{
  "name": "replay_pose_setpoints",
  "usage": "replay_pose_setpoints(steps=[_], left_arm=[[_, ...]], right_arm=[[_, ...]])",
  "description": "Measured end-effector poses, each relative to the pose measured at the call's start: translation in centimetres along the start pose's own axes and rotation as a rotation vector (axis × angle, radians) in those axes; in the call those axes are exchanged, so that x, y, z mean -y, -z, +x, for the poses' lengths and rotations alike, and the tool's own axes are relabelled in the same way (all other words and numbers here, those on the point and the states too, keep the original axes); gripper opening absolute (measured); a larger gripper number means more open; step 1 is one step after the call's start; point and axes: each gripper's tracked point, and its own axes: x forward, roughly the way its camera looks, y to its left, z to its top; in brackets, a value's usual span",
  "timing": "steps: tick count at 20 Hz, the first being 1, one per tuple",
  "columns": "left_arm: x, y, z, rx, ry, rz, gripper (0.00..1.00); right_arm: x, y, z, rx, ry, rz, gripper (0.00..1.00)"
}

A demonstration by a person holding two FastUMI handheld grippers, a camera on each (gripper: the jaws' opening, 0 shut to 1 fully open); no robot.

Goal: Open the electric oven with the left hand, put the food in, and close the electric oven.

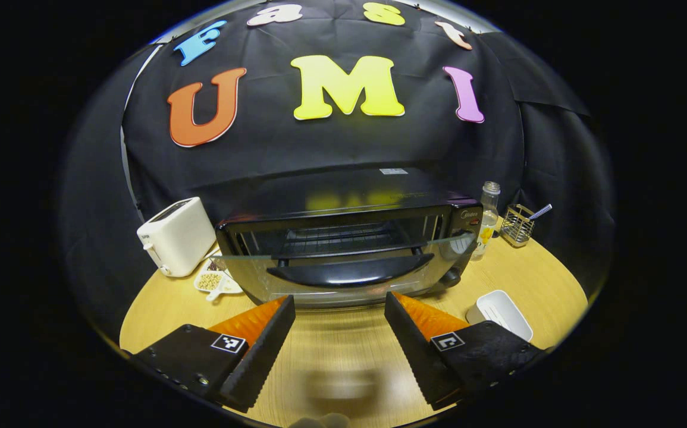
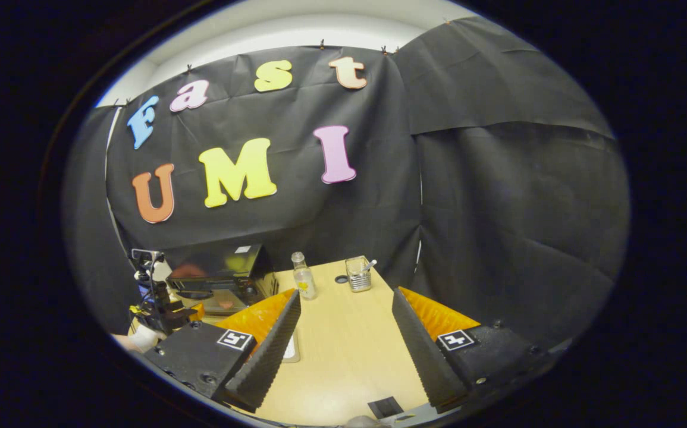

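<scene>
The black electric oven (image 1: 349,196) stands at the middle of the round wooden table (image 1: 343,351). Its glass door (image 1: 343,258) hangs partly open, tilted toward me, with the dark handle (image 1: 343,272) across it and the wire rack visible inside. My left gripper (image 1: 338,303) is open just in front of the door, below the handle, holding nothing. A small white dish of food (image 1: 215,280) lies left of the oven. My right gripper (image 2: 346,295) is open over the table to the right of the oven (image 2: 218,273), with nothing between its fingers.
A white toaster (image 1: 176,236) stands left of the oven. A clear bottle (image 1: 487,217) and a wire holder (image 1: 518,224) stand at its right, and a white rectangular dish (image 1: 501,312) lies nearer. In the right gripper view the left gripper's device (image 2: 156,303) shows before the oven.
</scene>
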Motion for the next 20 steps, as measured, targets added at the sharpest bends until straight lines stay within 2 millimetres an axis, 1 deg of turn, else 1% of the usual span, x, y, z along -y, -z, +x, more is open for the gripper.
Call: replay_pose_setpoints(steps=[3,6,8,10,11,13,15,18,20], left_arm=[[0.2,0.1,0.3,-0.004,0.006,0.001,0.97],[0.2,0.2,-0.1,-0.006,0.008,-0.012,0.97],[0.2,0.0,-0.7,0.000,0.007,-0.012,0.97],[0.5,-0.5,-2.2,0.016,0.013,-0.017,0.97],[0.8,-1.1,-3.3,0.033,0.015,-0.020,0.97],[1.3,-2.8,-6.2,0.085,0.015,-0.018,0.97],[1.9,-4.8,-9.7,0.151,0.008,-0.021,0.97],[2.5,-7.3,-15.7,0.242,-0.022,-0.040,0.97],[3.0,-7.9,-19.6,0.272,-0.042,-0.047,0.97]], right_arm=[[-0.3,-0.1,0.0,0.001,0.001,-0.007,0.98],[-0.7,0.0,-0.2,-0.004,-0.008,-0.018,0.98],[-1.2,0.0,-0.4,-0.001,-0.018,-0.025,0.98],[-1.7,-0.2,-0.5,0.004,-0.039,-0.039,0.98],[-1.6,-0.3,-0.6,0.008,-0.048,-0.043,0.98],[-1.5,-0.7,-0.9,0.027,-0.075,-0.052,0.98],[-1.2,-0.9,-1.0,0.043,-0.101,-0.072,0.98],[-0.4,-1.3,-1.7,0.072,-0.142,-0.100,0.98],[0.4,-0.7,-2.2,0.068,-0.174,-0.115,0.98]])
